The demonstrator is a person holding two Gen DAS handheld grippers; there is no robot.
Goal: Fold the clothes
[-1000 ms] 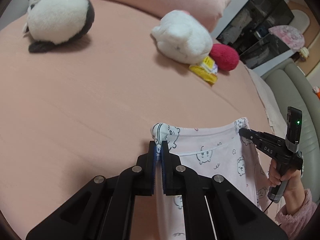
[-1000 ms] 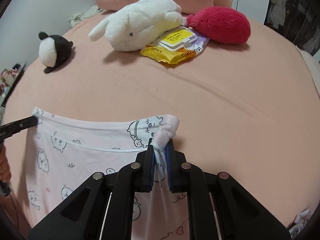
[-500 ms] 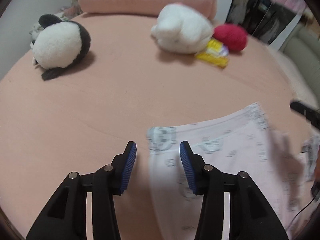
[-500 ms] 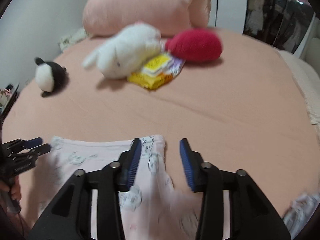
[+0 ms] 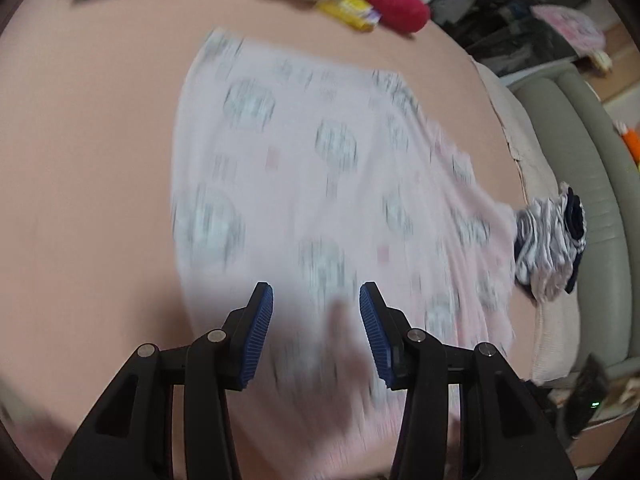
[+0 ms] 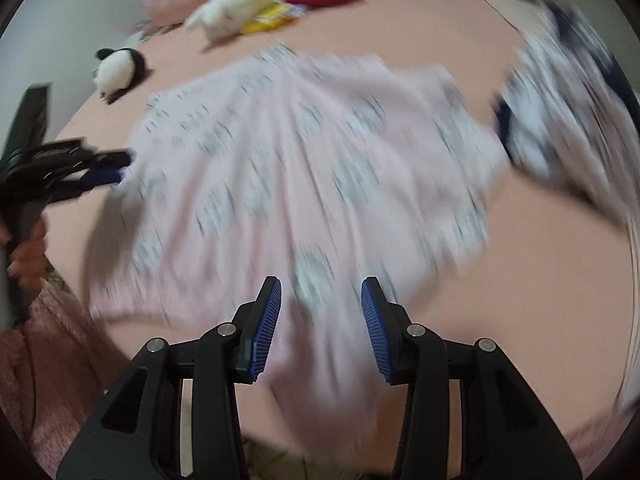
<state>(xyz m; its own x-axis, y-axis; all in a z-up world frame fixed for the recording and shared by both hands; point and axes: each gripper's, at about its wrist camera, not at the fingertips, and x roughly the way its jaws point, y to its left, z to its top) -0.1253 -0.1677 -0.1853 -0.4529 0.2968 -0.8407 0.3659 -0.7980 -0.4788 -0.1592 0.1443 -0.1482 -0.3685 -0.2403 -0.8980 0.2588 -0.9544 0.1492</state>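
Both my grippers stood with jaws spread and nothing between the pads: the left gripper point(image 5: 316, 334) and the right gripper point(image 6: 321, 330) each hovered over the near end of the pink printed garment point(image 5: 320, 184), clear of the cloth as far as the blur let me tell. The garment lay spread flat on the pink bed point(image 5: 88, 140) ahead of both. Its long axis ran away from me toward the stuffed toys point(image 6: 236, 10), with a striped garment point(image 5: 550, 248) bunched by its right edge.
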